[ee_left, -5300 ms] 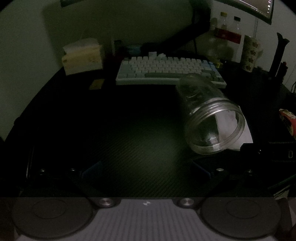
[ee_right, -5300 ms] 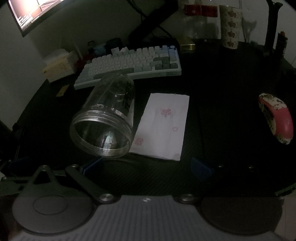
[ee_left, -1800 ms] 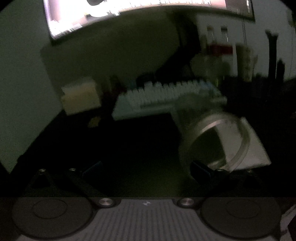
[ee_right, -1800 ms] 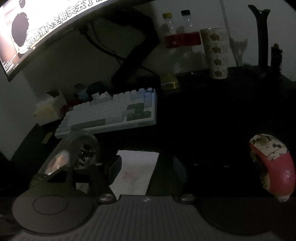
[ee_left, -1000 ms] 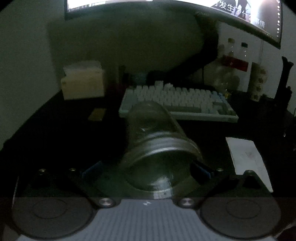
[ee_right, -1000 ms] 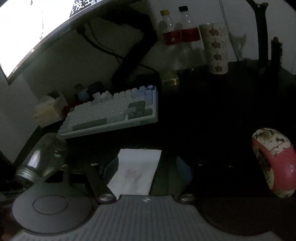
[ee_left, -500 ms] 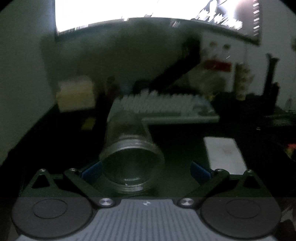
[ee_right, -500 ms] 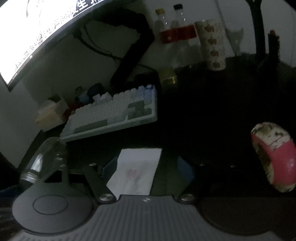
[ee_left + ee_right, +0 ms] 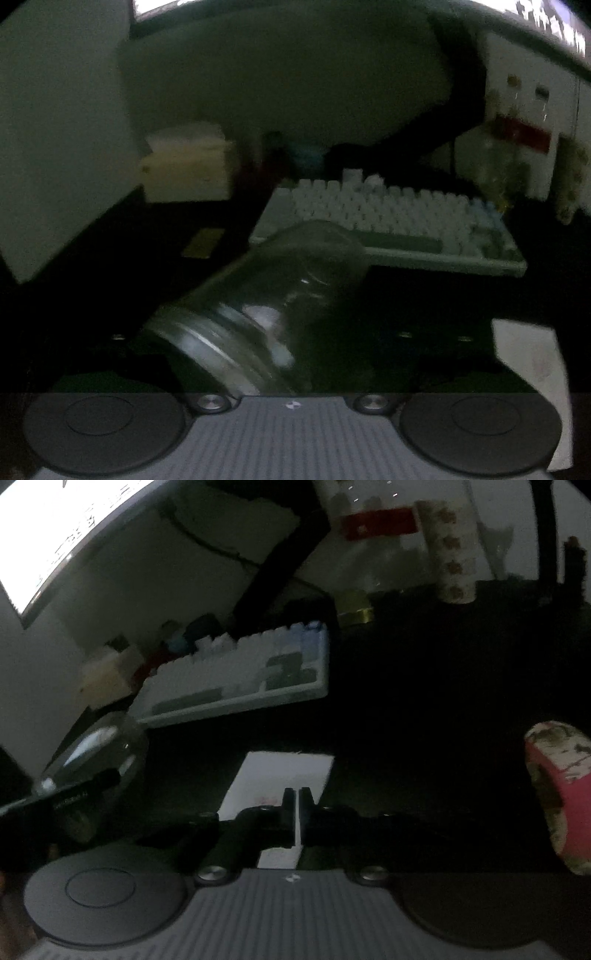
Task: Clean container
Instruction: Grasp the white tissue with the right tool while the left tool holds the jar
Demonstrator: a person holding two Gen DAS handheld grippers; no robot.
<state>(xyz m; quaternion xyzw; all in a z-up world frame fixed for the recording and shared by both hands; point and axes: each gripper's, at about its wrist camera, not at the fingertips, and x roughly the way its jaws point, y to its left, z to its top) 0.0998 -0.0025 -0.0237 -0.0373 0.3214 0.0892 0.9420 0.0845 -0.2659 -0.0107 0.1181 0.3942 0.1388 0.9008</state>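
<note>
Holding the clear jar [image 9: 280, 310], the left gripper [image 9: 266, 354] now tilts it toward 10 o'clock.
Right gripper [image 9: 297, 801], jaws newly pinched nearly together, sits over the napkin [image 9: 280, 779].

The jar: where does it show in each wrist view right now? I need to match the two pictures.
Left wrist: jar fills the lower centre, tilted, threaded mouth toward lower left.
Right wrist: jar sits at the left edge, just left of the tissue.
Shared landmark: the keyboard, behind the jar in both.
</note>
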